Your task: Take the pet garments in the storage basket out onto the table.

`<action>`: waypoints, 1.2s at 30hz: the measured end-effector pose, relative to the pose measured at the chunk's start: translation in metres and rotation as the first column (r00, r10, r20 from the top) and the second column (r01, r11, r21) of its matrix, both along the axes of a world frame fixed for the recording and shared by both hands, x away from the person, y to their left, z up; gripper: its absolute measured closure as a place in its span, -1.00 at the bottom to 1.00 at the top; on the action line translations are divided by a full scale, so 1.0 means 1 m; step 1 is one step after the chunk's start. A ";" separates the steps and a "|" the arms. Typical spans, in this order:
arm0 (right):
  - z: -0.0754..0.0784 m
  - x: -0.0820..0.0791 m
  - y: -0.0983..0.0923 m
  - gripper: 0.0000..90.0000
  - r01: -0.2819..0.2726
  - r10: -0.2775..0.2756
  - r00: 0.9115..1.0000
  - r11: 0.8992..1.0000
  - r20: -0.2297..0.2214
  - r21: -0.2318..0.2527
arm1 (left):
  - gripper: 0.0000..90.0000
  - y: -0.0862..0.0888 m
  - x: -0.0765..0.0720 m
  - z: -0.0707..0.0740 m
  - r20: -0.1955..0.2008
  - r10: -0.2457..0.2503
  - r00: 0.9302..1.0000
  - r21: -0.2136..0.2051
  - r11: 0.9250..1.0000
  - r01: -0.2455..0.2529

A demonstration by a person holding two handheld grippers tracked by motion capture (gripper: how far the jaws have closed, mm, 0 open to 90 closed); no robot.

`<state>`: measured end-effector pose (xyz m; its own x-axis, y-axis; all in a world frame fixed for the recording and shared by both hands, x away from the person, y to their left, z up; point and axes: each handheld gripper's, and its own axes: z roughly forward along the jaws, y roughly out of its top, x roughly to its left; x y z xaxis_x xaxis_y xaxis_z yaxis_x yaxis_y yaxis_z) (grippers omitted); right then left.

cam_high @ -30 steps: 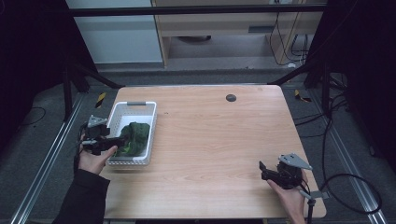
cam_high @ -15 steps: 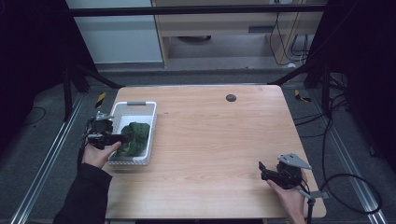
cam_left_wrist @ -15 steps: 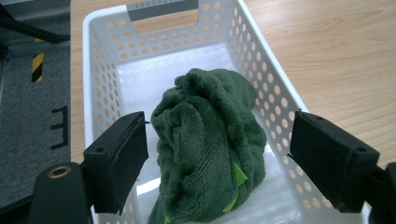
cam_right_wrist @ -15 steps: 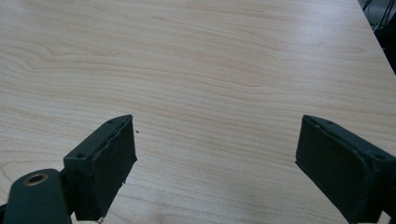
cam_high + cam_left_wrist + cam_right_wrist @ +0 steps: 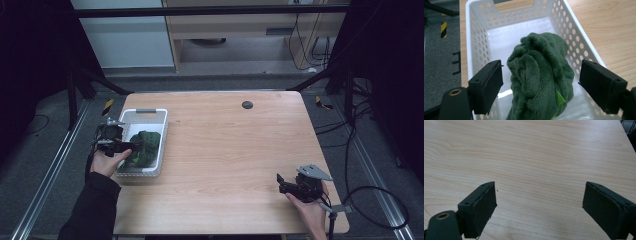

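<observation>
With the left tool open astride the green cloth in the white basket, lower centre frame, bite deep into the thickest fold; the right tool rests open over bare tabletop.

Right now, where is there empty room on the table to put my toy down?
Most of the table is bare wood: the whole stretch between the basket at the left and the right gripper near the front right corner. A small dark disc sits near the far edge. The crowded spot is the basket, holding a green cloth with the left gripper open around it.

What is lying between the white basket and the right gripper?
Only bare wooden table separates the white basket from the right gripper, seen in the high view.
</observation>
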<state>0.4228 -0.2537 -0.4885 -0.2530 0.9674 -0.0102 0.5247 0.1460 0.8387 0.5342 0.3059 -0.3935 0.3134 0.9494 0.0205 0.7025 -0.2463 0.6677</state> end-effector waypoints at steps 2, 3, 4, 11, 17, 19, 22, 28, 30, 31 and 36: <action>0.000 0.000 0.000 -0.74 0.001 -0.001 1.000 1.000 -0.003 0.001 | -0.61 -0.002 0.002 0.000 -0.006 -0.003 1.000 0.008 1.000 0.003; 0.000 0.000 0.000 -0.74 0.002 -0.002 1.000 1.000 -0.005 0.002 | -0.61 -0.002 0.004 0.001 -0.007 -0.004 1.000 0.009 1.000 0.004; -0.001 0.000 0.000 -0.74 0.001 -0.001 1.000 1.000 -0.006 0.001 | -0.61 -0.003 0.005 0.001 -0.011 -0.005 1.000 0.011 1.000 0.005; -0.001 0.001 0.000 -0.74 -0.003 0.003 1.000 1.000 -0.012 0.004 | -0.62 -0.008 0.014 -0.001 -0.040 -0.005 0.999 0.025 1.000 0.006; -0.001 0.001 0.001 -0.75 -0.006 0.006 1.000 1.000 -0.018 0.005 | -0.63 -0.010 0.020 -0.007 -0.078 -0.006 0.997 0.043 0.999 0.010; -0.002 0.001 0.001 -0.75 -0.008 0.008 1.000 1.000 -0.020 0.004 | -0.63 -0.010 0.022 -0.008 -0.085 -0.010 0.996 0.052 0.999 0.015; -0.002 0.001 0.001 -0.75 -0.010 0.010 1.000 1.000 -0.023 0.005 | -0.63 -0.010 0.023 -0.010 -0.095 -0.009 0.995 0.051 0.999 0.013; -0.003 0.002 0.001 -0.75 -0.012 0.012 1.000 1.000 -0.027 0.002 | -0.62 -0.010 0.027 -0.018 -0.134 -0.015 0.991 0.055 0.998 0.023; -0.003 0.002 0.001 -0.75 -0.013 0.013 1.000 1.000 -0.028 -0.002 | -0.61 -0.009 0.028 -0.020 -0.146 -0.013 0.989 0.054 0.998 0.021; -0.003 0.002 0.001 -0.75 -0.014 0.014 0.999 1.000 -0.029 -0.003 | -0.60 -0.009 0.029 -0.022 -0.147 -0.012 0.989 0.053 0.998 0.020; -0.003 0.002 0.002 -0.75 -0.017 0.017 0.999 1.000 -0.031 -0.004 | -0.55 -0.007 0.031 -0.026 -0.174 -0.009 0.985 0.061 0.998 0.020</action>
